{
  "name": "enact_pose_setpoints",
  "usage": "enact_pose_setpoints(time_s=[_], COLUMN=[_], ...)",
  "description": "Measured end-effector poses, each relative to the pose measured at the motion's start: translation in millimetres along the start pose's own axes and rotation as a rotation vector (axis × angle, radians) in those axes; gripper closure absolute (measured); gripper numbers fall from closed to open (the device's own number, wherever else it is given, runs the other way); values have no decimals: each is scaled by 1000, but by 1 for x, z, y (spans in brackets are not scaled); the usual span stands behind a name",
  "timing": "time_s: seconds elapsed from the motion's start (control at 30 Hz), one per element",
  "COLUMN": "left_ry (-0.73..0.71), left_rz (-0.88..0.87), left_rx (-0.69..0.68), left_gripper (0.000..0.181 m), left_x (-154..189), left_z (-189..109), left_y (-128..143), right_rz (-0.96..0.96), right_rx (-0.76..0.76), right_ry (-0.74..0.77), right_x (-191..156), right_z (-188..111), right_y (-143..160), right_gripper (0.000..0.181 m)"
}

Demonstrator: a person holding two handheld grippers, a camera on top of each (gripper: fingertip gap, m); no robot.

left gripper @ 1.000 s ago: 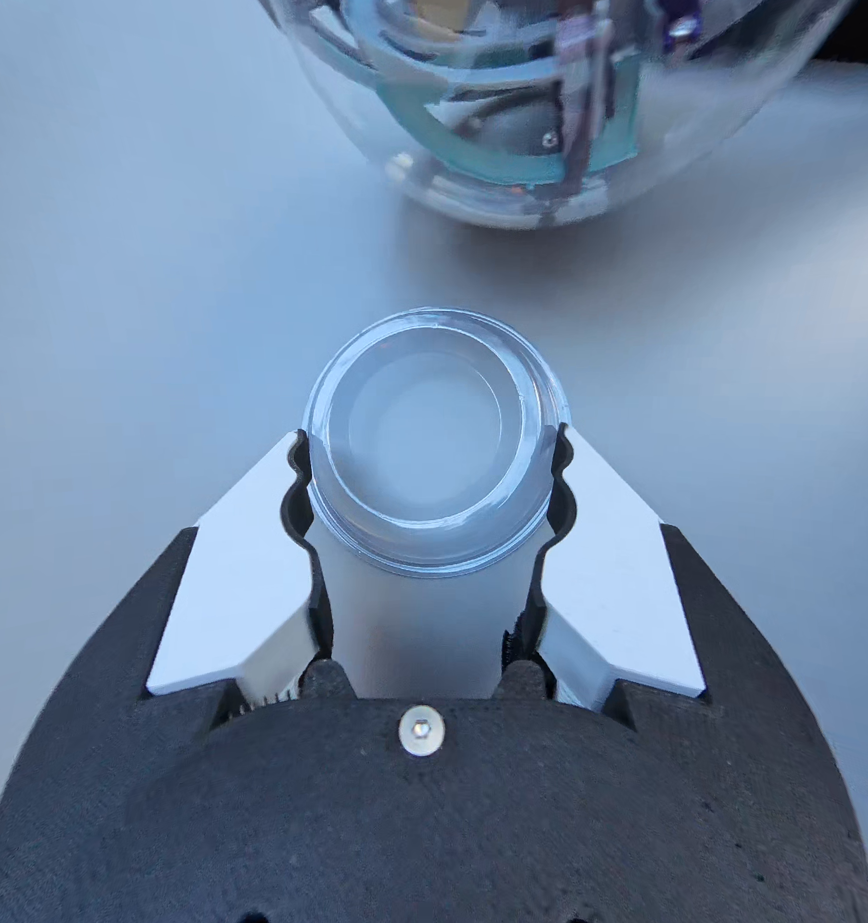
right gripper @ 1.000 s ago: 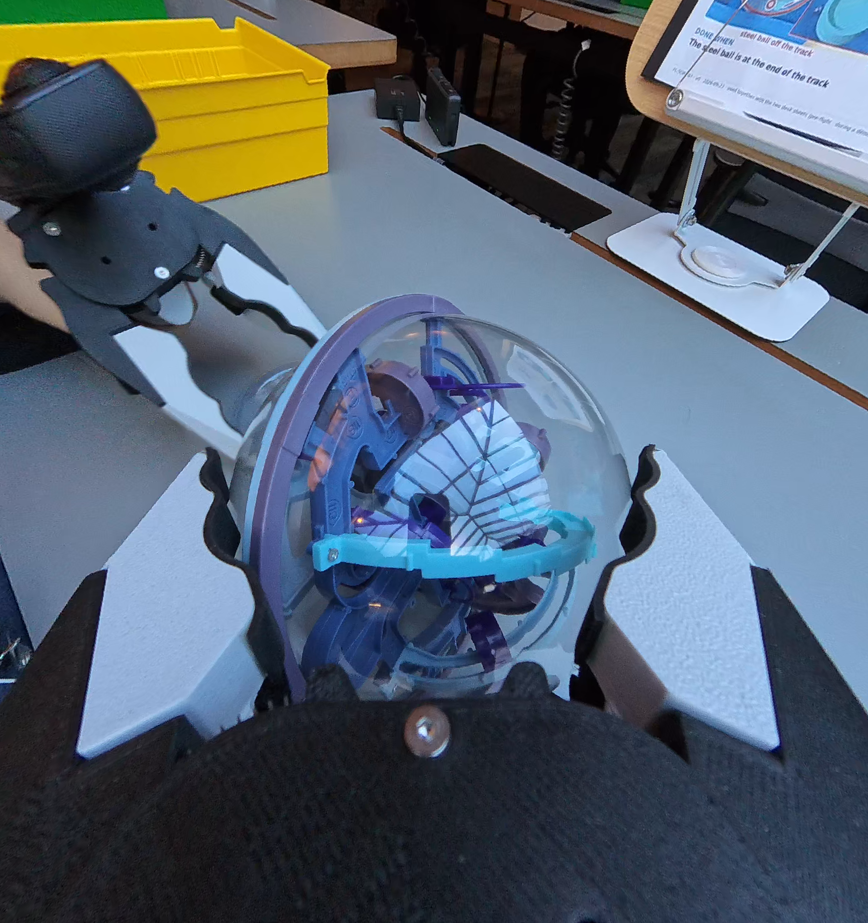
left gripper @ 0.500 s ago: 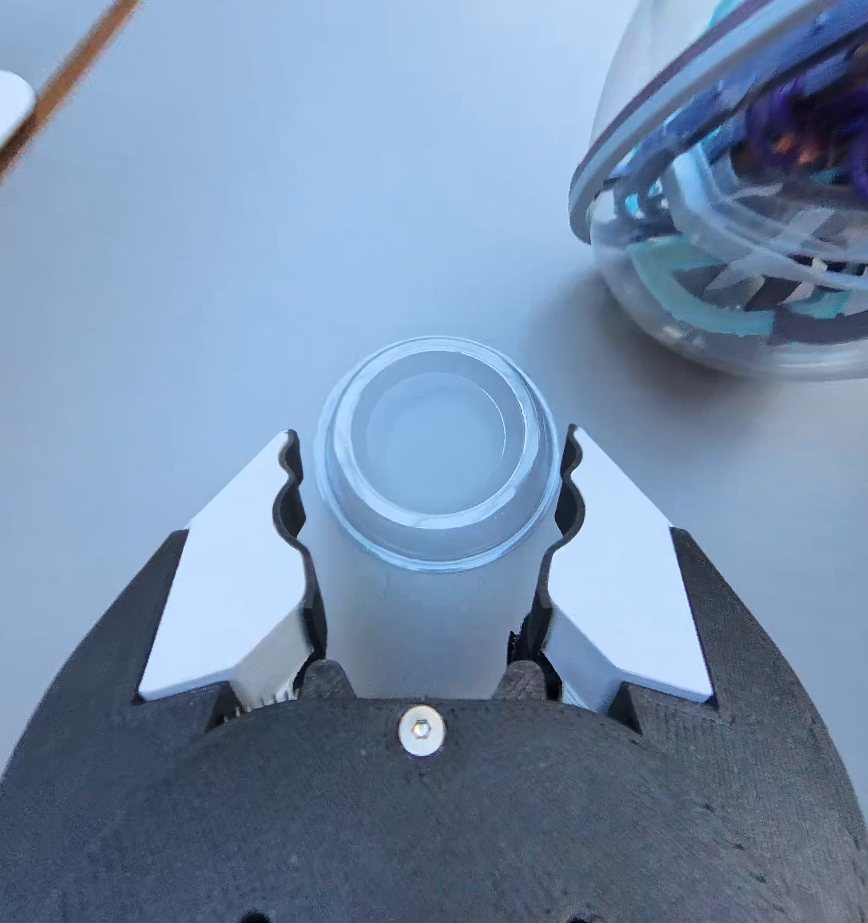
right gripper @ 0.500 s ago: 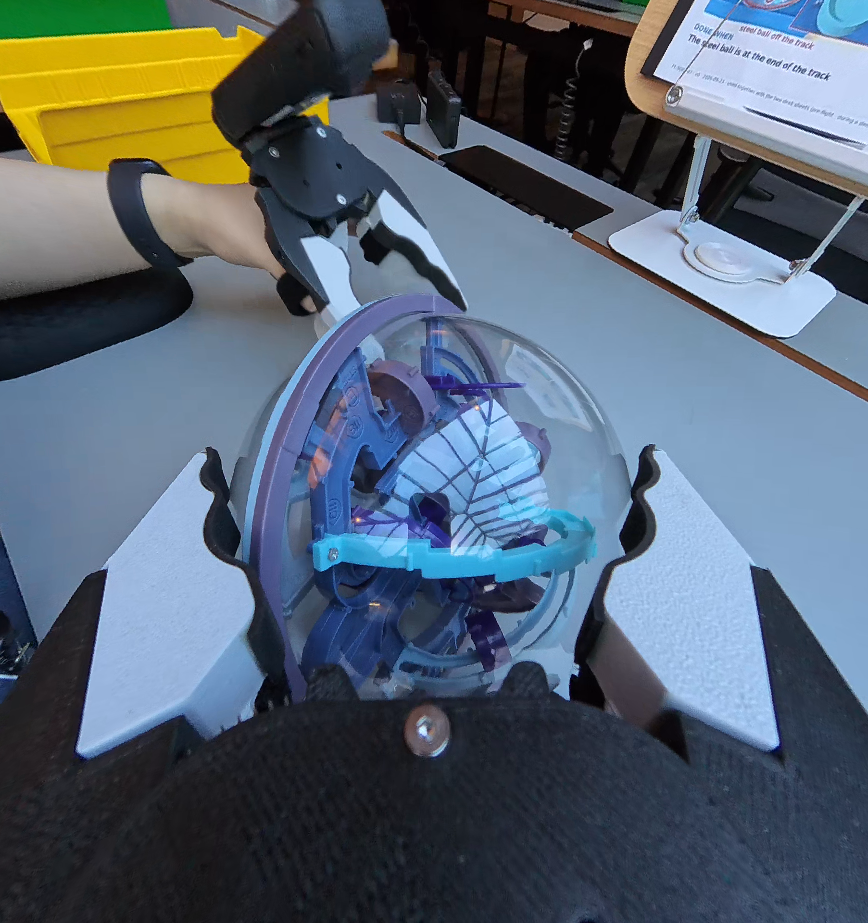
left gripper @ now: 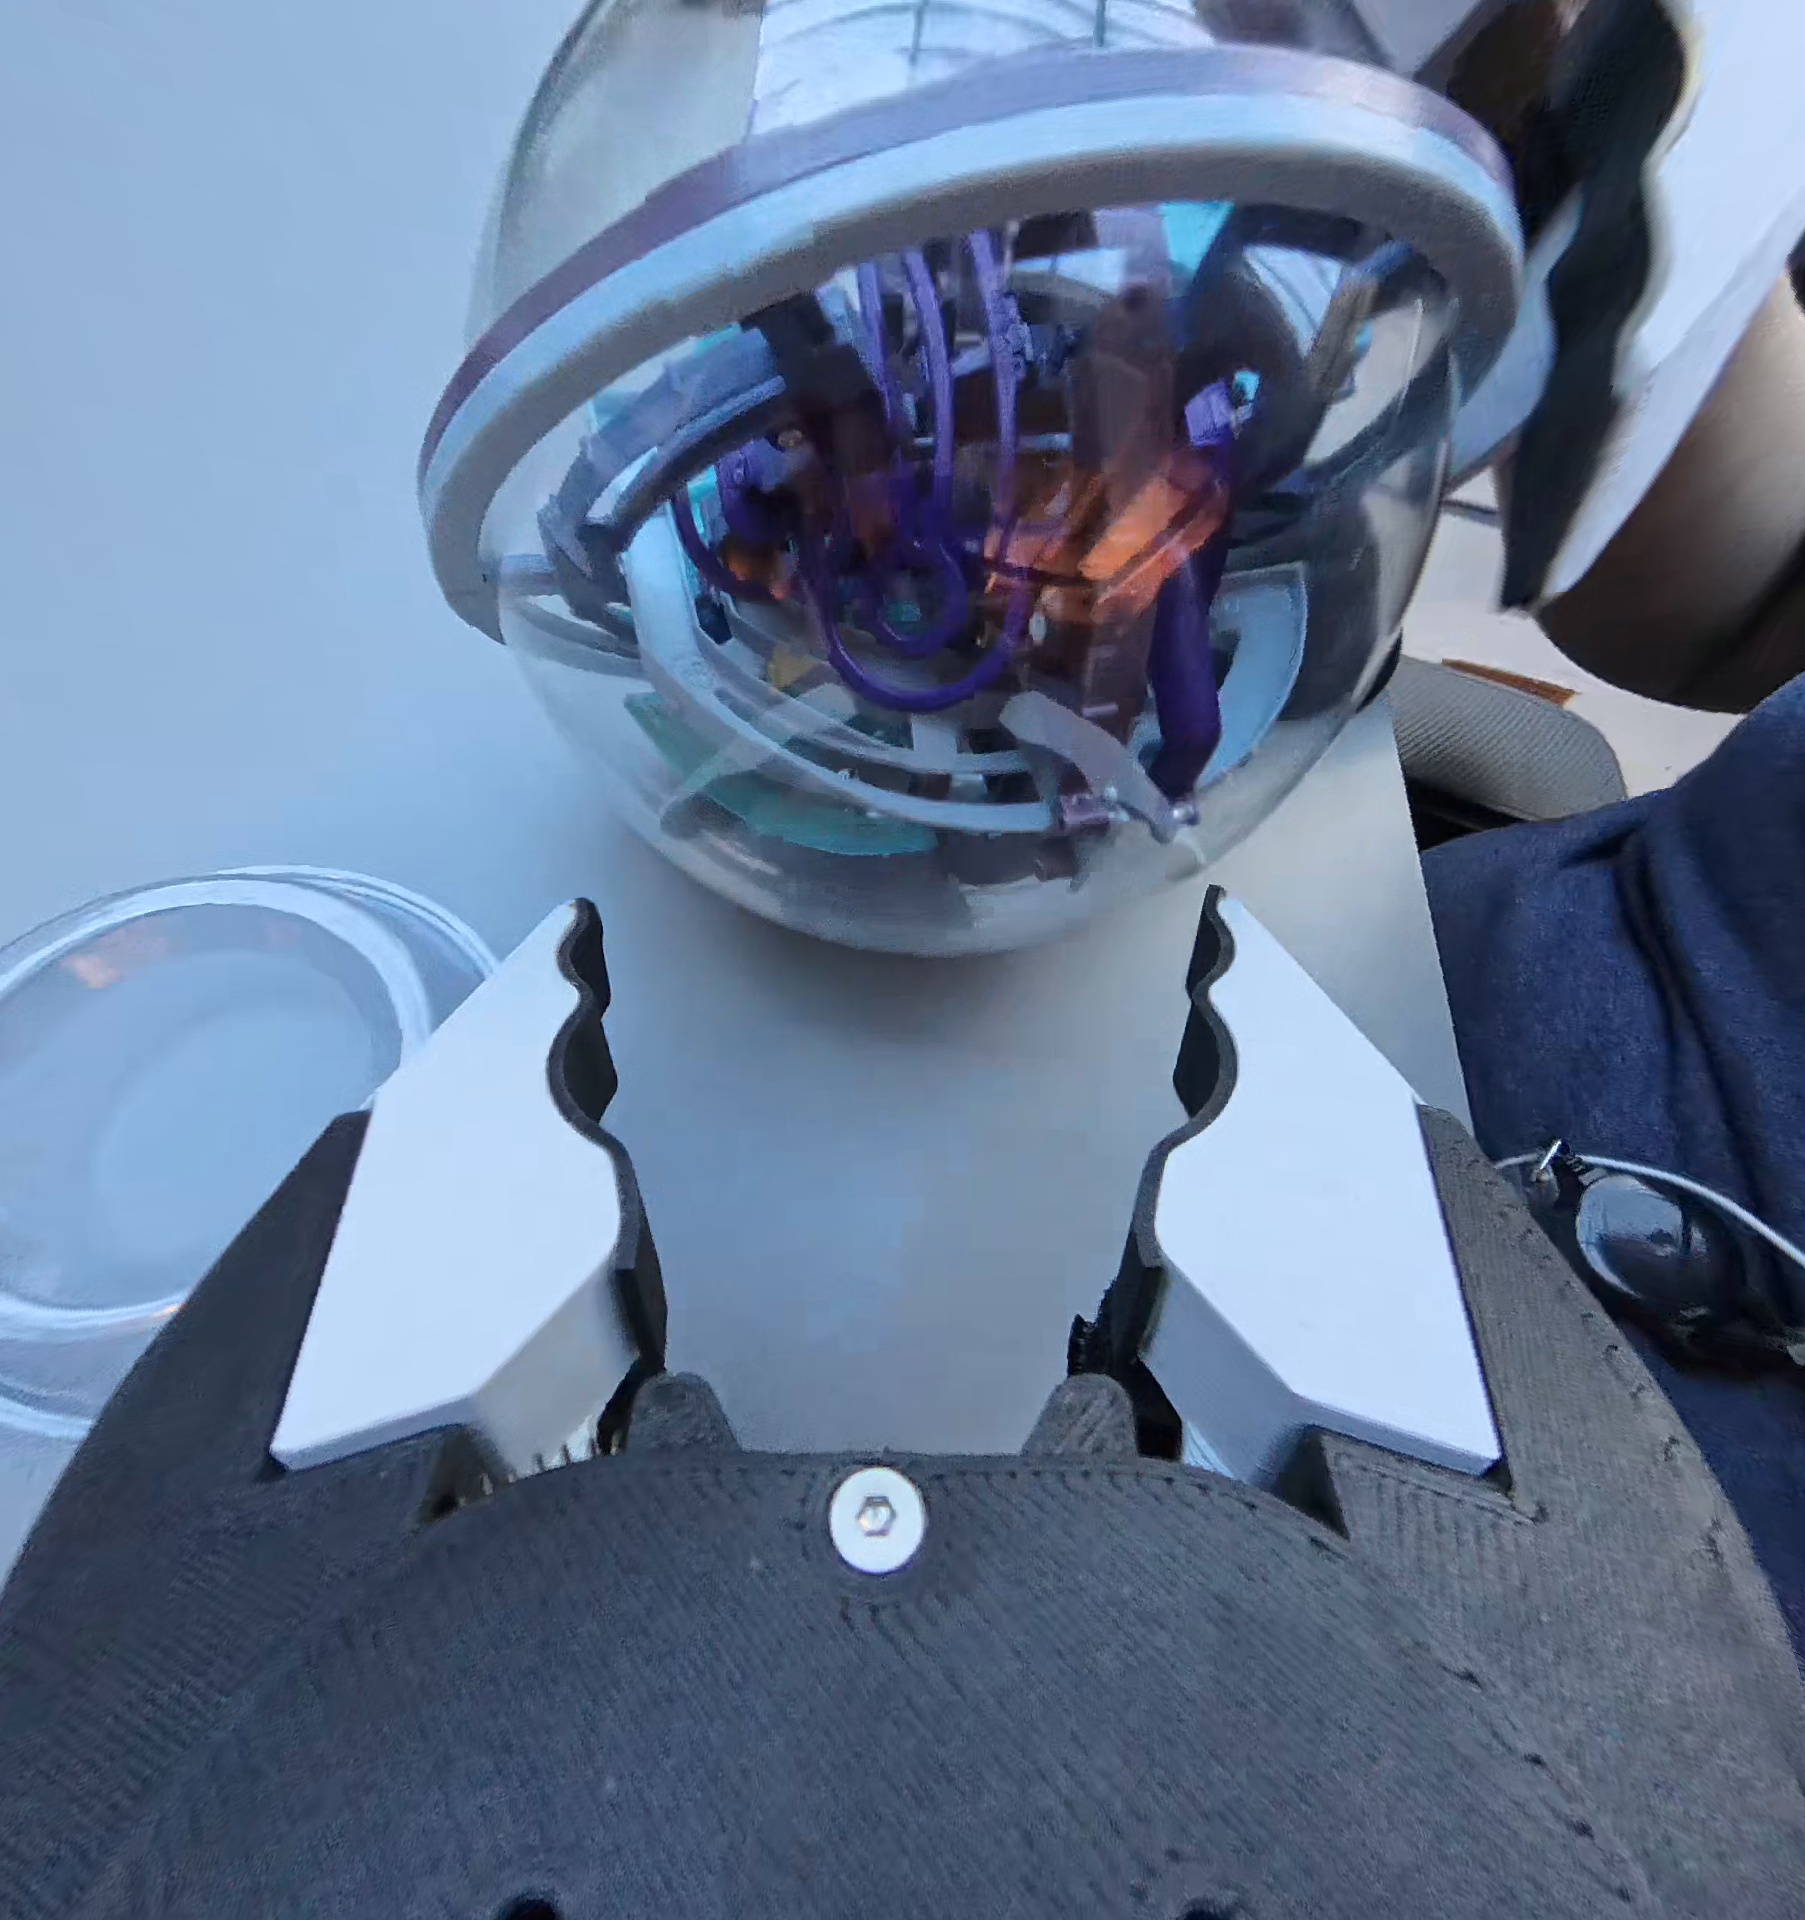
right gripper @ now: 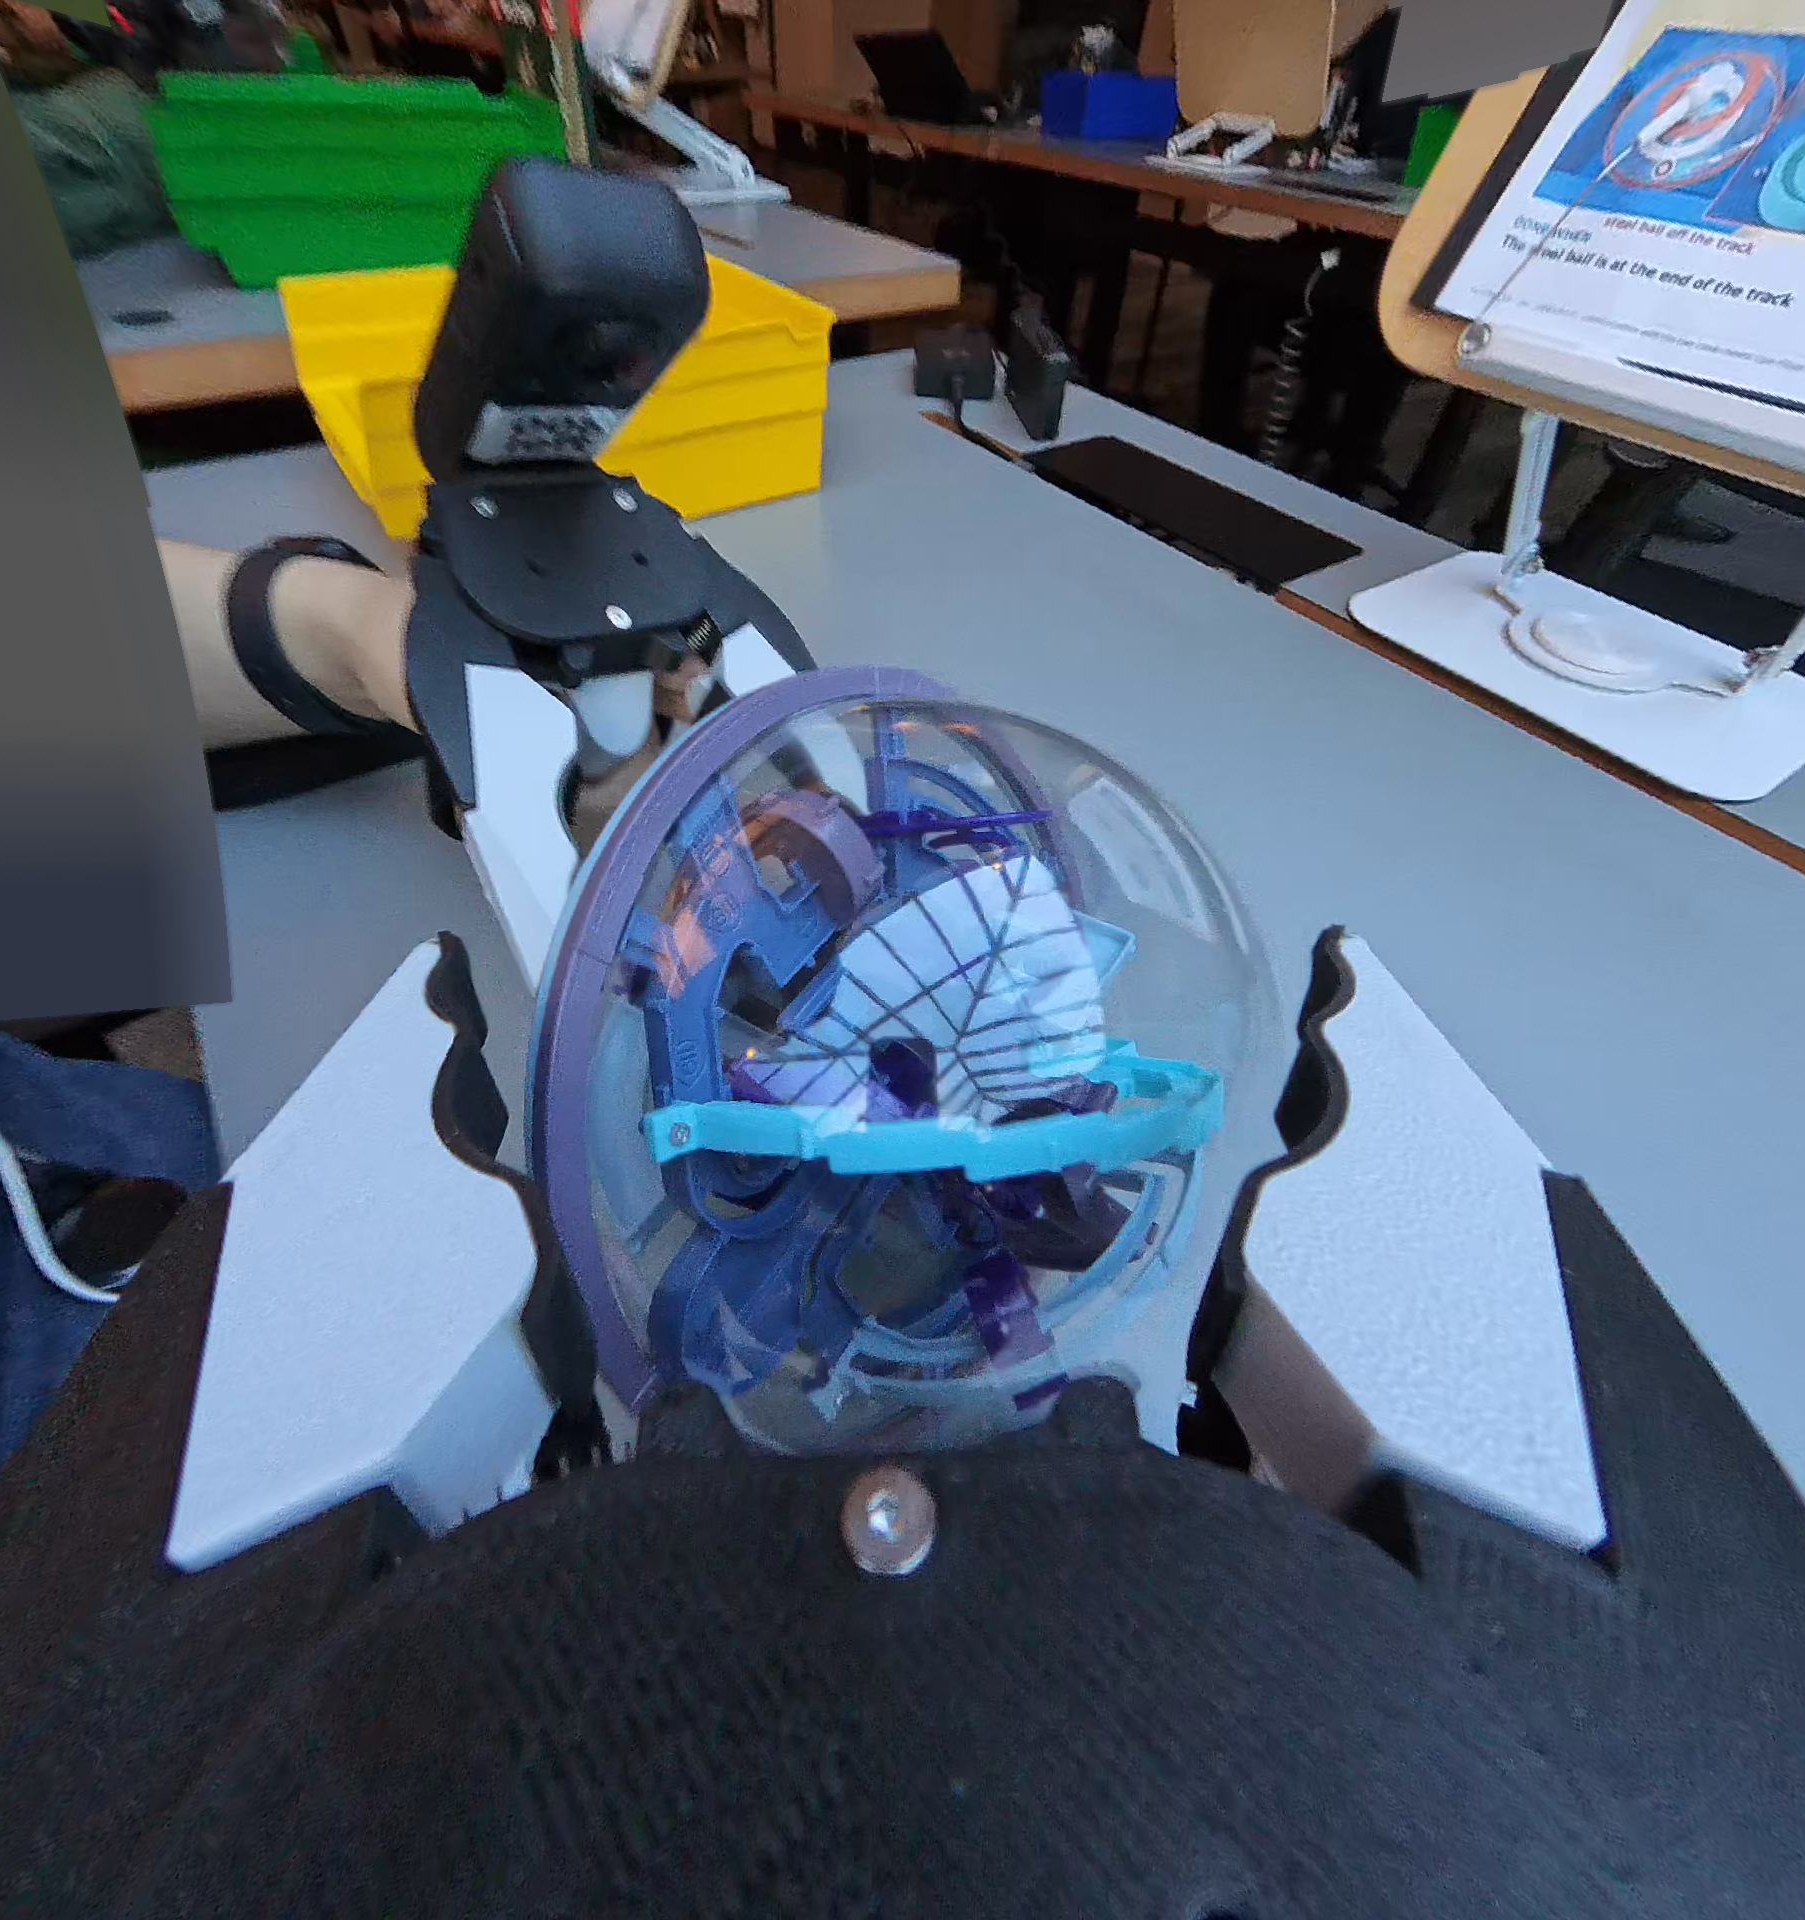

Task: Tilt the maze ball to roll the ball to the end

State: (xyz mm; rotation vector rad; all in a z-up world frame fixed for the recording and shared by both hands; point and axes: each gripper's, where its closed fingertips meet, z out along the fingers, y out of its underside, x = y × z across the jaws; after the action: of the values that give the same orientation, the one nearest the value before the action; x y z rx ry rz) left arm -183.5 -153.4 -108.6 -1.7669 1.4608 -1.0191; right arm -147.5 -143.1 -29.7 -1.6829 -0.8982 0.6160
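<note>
The maze ball (right gripper: 877, 1091) is a clear sphere with a purple ring and blue, teal and purple tracks inside. My right gripper (right gripper: 890, 943) is shut on it and holds it over the grey table (right gripper: 1397, 935). In the left wrist view the maze ball (left gripper: 960, 499) fills the upper middle, just ahead of my left gripper (left gripper: 896, 914), which is open and empty. My left gripper also shows in the right wrist view (right gripper: 617, 748), right behind the ball. The clear round stand (left gripper: 150, 1122) lies on the table beside my left finger. The small steel ball is not visible.
A yellow bin (right gripper: 752, 416) and a green bin (right gripper: 337, 177) stand at the back left. A sheet holder (right gripper: 1656, 260) on a white base (right gripper: 1604, 665) stands at the right, near a black slab (right gripper: 1189, 509). The person's dark-blue lap (left gripper: 1656, 987) lies past the table edge.
My left gripper has let go of the clear stand, which now lies on the table to its left. It has opened and swung toward the maze ball. My right gripper keeps holding the ball.
</note>
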Motion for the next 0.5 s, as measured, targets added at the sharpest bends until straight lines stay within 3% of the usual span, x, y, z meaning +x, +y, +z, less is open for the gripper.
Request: enact_pose_setpoints(time_s=[0.13,0.2,0.3,0.4,0.5], left_ry=[76,89,106,78,89], left_rz=[-4,3,-21,-33,-64], left_rx=[-41,-30,17,51,60], left_gripper=[69,71,78,90,79], left_x=[11,12,13,9,11], left_z=[10,12,10,2,-4], left_y=[-2,-3,-7,-10,-13], right_rz=[122,80,156,285,242], right_rx=[146,139,57,39,-88], right_ry=[-207,-271,-376,-573,-656], right_x=[-4,8,35,35,30], right_z=[-41,-53,-48,-40,-30], right_y=[-11,8,46,47,63], right_gripper=[30,33,43,51,50])
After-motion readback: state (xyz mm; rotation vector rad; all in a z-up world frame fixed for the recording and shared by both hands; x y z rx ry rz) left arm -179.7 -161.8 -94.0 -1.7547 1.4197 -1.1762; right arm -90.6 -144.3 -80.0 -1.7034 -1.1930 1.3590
